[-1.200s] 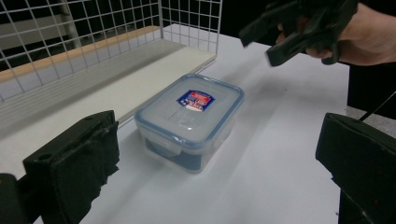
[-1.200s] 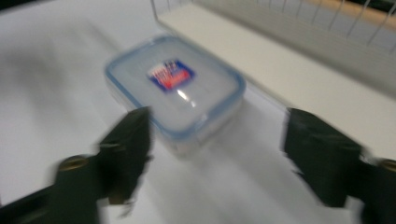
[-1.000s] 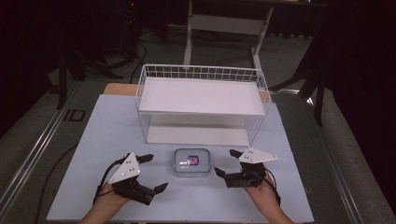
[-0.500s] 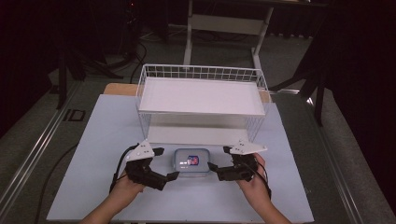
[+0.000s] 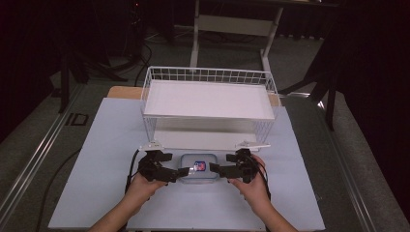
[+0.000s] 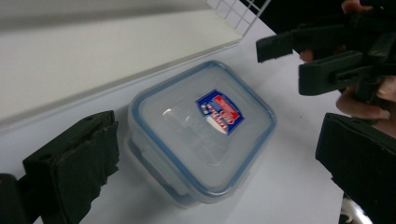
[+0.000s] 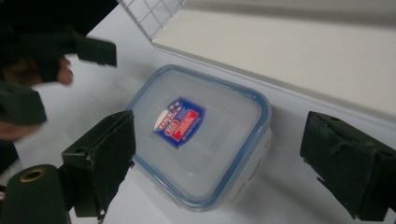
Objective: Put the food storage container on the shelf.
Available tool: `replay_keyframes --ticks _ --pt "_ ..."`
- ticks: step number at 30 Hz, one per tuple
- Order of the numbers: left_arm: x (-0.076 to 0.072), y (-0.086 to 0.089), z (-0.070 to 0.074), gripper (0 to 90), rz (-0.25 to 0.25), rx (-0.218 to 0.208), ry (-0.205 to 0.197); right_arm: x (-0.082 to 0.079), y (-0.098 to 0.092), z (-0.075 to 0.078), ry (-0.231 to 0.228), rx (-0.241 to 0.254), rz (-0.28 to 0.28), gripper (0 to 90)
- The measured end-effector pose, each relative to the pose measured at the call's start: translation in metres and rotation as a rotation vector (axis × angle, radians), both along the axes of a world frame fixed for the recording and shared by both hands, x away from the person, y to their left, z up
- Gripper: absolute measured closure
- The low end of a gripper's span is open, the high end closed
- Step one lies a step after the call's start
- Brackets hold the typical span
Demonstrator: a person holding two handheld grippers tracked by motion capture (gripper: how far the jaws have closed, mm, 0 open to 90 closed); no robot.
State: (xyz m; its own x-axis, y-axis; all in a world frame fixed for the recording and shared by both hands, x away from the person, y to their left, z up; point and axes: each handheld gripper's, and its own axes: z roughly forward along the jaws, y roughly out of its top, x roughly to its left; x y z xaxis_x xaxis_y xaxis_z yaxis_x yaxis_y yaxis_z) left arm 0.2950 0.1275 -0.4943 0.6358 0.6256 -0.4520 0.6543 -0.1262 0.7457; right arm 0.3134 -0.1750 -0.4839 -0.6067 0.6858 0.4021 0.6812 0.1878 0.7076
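A clear plastic food container (image 5: 198, 167) with a blue-rimmed lid and a red-and-blue label sits on the white table sheet, just in front of the wire rack. My left gripper (image 5: 180, 172) is at its left side and my right gripper (image 5: 216, 169) at its right, both pointing inward. In the left gripper view the container (image 6: 201, 130) lies between the wide-apart jaws of the left gripper (image 6: 218, 137), which is open. The right gripper view shows the container (image 7: 201, 135) between the spread jaws of the right gripper (image 7: 219, 140), also open. Neither pad visibly touches it.
A white wire rack (image 5: 209, 77) with a white shelf board stands right behind the container, with a low gap under it. The table sheet (image 5: 96, 159) spreads to both sides. Table edges, a stand and dark floor lie beyond.
Both grippers have moved forward and inward from the table's front, closing in on the container from either side. The container has stayed in place.
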Motion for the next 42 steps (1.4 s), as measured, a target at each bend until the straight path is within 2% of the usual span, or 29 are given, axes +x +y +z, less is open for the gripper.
replay_keyframes --ticks 3,7,9,12,15,17,19,22,24,25,26,27,32,34,35,36,39,42 --pt "0.004 0.0 -0.008 0.5 0.015 -0.011 0.042 0.006 0.0 -0.007 0.095 0.044 -0.018 12.9" --pt "0.007 -0.001 -0.018 0.5 0.033 -0.024 0.102 0.011 -0.002 -0.015 0.149 0.043 -0.055 14.0" --pt "0.008 0.0 -0.023 0.5 0.044 -0.05 0.148 0.014 -0.004 -0.02 0.209 0.078 -0.06 15.2" --pt "0.009 0.001 -0.031 0.5 0.058 -0.06 0.195 0.017 -0.006 -0.027 0.249 0.1 -0.062 18.7" --pt "0.01 0.0 -0.039 0.5 0.065 -0.068 0.249 0.016 -0.005 -0.032 0.285 0.098 -0.056 19.5" --pt "0.011 0.0 -0.041 0.8 0.072 -0.066 0.269 0.017 -0.004 -0.035 0.297 0.099 -0.056 22.1" --pt "0.012 0.0 -0.041 10.4 0.08 -0.08 0.279 0.019 -0.003 -0.036 0.32 0.101 -0.058 22.7" --pt "0.015 -0.002 -0.042 17.2 0.1 -0.077 0.311 0.02 -0.001 -0.037 0.336 0.106 -0.046 26.6" --pt "0.016 -0.002 -0.042 22.2 0.094 -0.088 0.318 0.021 0.0 -0.038 0.345 0.113 -0.042 27.2" --pt "0.016 -0.003 -0.042 22.2 0.105 -0.086 0.326 0.022 0.0 -0.038 0.353 0.117 -0.04 28.7" --pt "0.018 -0.004 -0.043 26.8 0.093 -0.089 0.34 0.022 0.001 -0.038 0.362 0.116 -0.035 34.3" --pt "0.018 -0.005 -0.044 29.2 0.088 -0.097 0.351 0.022 0.002 -0.039 0.365 0.109 -0.035 34.6" --pt "0.018 -0.007 -0.043 32.8 0.066 -0.098 0.349 0.021 0.004 -0.036 0.382 0.095 -0.035 35.7" --pt "0.019 -0.009 -0.04 33.2 0.063 -0.074 0.359 0.021 0.004 -0.037 0.388 0.097 -0.04 36.0" --pt "0.017 -0.011 -0.035 34.9 0.059 -0.035 0.345 0.02 0.004 -0.037 0.391 0.1 -0.043 36.1" --pt "0.015 -0.012 -0.033 35.5 0.059 -0.021 0.337 0.018 0.004 -0.035 0.381 0.088 -0.032 36.8" --pt "0.011 -0.012 -0.029 39.6 0.073 -0.016 0.338 0.013 0.004 -0.032 0.355 0.074 -0.037 39.4" --pt "0.006 -0.014 -0.023 42.0 0.08 0.019 0.316 0.008 0.005 -0.029 0.322 0.065 -0.041 40.9"
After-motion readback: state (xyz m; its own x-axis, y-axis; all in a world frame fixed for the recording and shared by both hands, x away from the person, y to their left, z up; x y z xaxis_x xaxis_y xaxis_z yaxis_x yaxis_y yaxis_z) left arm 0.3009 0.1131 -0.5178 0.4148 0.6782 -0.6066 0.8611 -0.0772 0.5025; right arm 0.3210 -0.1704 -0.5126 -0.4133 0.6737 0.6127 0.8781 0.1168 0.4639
